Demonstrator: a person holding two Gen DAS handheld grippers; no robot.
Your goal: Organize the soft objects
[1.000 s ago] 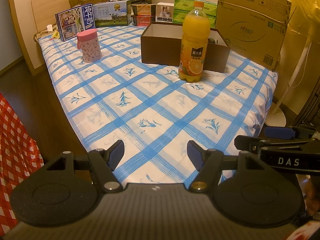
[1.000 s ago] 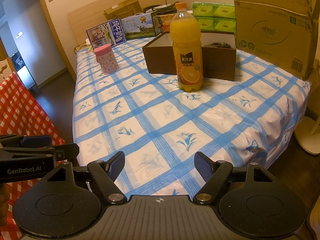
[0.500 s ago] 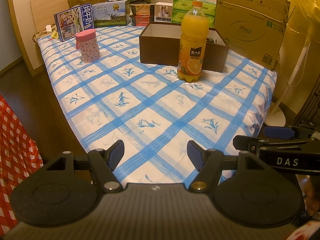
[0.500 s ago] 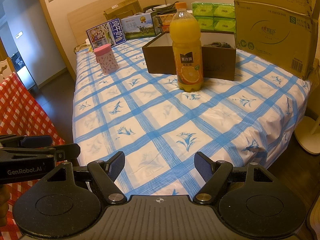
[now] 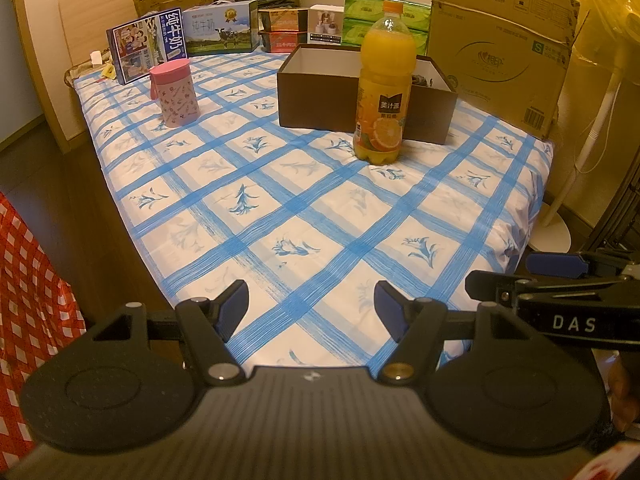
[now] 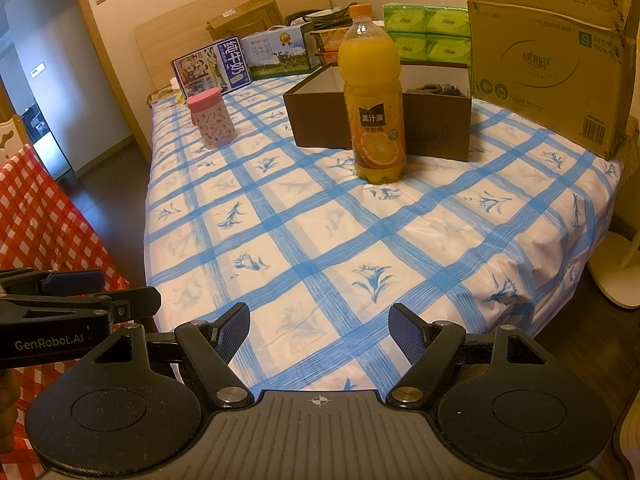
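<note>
I had the left gripper (image 5: 311, 304) and the right gripper (image 6: 319, 330) both spread wide with nothing between their pads, poised over the near edge of the blue-checked bedsheet (image 5: 304, 208). The only soft thing I could make out was a grey bundle (image 6: 436, 90) lying inside the brown box (image 6: 436, 130), behind the upright orange juice bottle (image 6: 374, 96). A pink canister (image 5: 175, 93) stood well apart to the left.

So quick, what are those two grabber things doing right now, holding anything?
Left gripper: jaws open, holding nothing, above the near edge of the bed.
Right gripper: jaws open, holding nothing, also above the near edge.
</note>
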